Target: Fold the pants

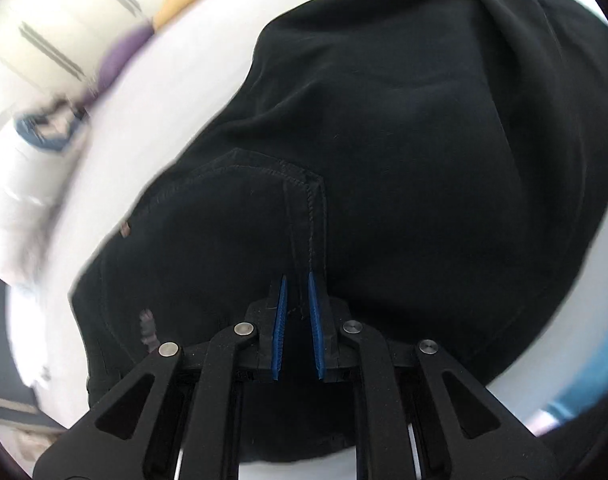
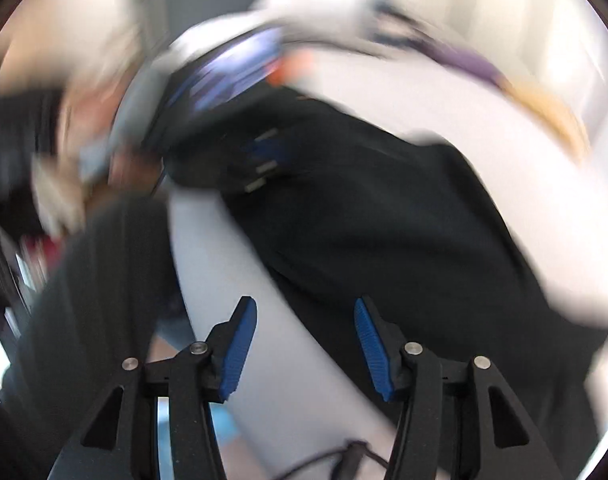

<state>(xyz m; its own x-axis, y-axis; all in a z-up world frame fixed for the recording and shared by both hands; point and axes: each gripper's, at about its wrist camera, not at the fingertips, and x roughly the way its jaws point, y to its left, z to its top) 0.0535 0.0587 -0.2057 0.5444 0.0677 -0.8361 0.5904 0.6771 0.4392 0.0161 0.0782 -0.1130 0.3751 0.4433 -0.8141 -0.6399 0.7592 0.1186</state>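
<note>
One gripper does all the work: left gripper (image 1: 298,288) pinches the pants (image 1: 383,140) seam, right gripper (image 2: 305,316) gapes empty, so the fold could drag lopsided.

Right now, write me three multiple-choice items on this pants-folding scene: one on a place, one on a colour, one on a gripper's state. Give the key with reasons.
1. Where do the pants lie?
A. on a white surface
B. on a wooden floor
C. in a basket

2. What colour are the pads on the gripper fingers?
A. red
B. blue
C. yellow

3. How does the right gripper stand?
A. clamped on a hanger
B. shut on the pants
C. open, with nothing between its fingers

Key: 1 A, the white surface shows around the dark cloth. 2 B, both wrist views show blue ribbed pads. 3 C, its fingers stand apart over the surface, while the left gripper pinches a stitched seam of the pants.
</note>
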